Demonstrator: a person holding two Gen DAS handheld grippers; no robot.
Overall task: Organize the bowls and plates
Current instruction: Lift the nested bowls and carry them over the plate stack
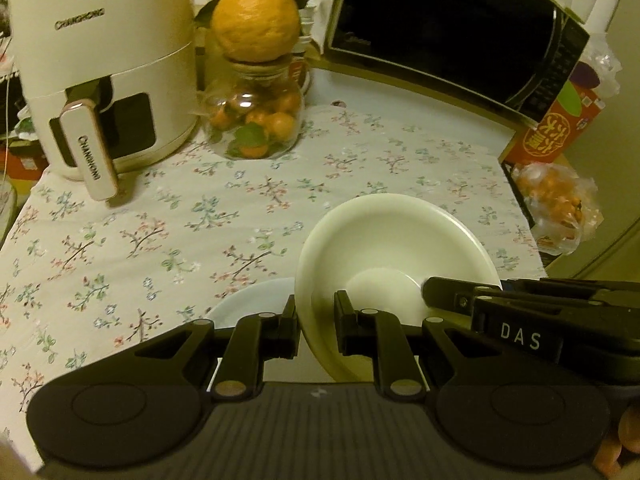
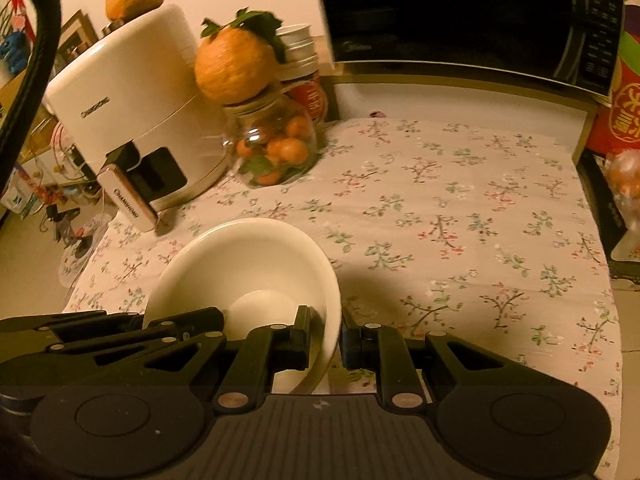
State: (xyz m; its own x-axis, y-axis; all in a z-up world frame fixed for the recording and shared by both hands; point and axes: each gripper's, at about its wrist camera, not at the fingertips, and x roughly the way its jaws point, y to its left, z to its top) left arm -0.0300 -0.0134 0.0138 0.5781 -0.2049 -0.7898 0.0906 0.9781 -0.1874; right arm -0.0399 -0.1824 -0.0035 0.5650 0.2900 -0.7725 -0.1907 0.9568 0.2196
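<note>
A: Bowl [image 1: 384, 248], cream and glossy — where is it?

B: Tilted above the table's near edge. My left gripper [image 1: 316, 330] pinches its left rim, my right gripper [image 2: 326, 338] its right rim; both jaws are clamped on it.

A: What is beneath it?

B: A floral tablecloth [image 1: 240, 208], soft and creased, plus a pale plate [image 1: 248, 304] just beside the bowl's left side.

A: And along the far edge?

B: A smooth white air fryer [image 1: 108, 76] at the far left corner, a round glass jar [image 1: 256, 120] of oranges with a knobbly citrus fruit [image 1: 256, 20] on top, and a black microwave [image 1: 452, 28] at the far right.
</note>
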